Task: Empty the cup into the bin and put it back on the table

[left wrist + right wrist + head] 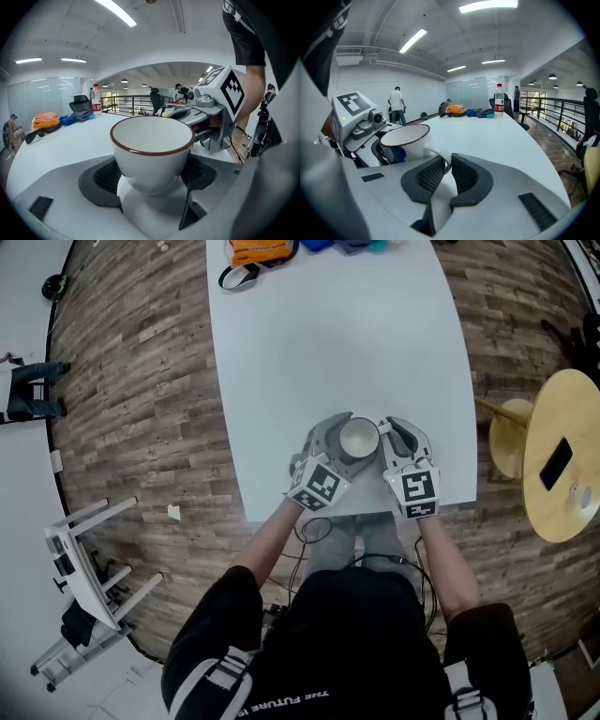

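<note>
White table point(347, 352) over wood floor point(141, 381), orange bag point(261, 251) at far end. Cup point(358, 438) w/ dark-red rim is at the near edge, btwn both grippers. Left gripper point(326, 442) jaws are clamped on the cup's bowl; right gripper point(398, 442) jaws pinch its handle point(440, 157).

Cup point(152, 150): glazed ceramic, glossy white, dark-red rim. Table point(337, 352): smooth matt white top. L gripper point(151, 180): matt grey plastic shell; pads point(108, 177) dark, rubbery-looking w/ fine mesh texture. Floor point(141, 381) round the table: wood planks, grainy, mixed browns. Side table point(562, 418) right of the table: pale smooth wood.
</note>
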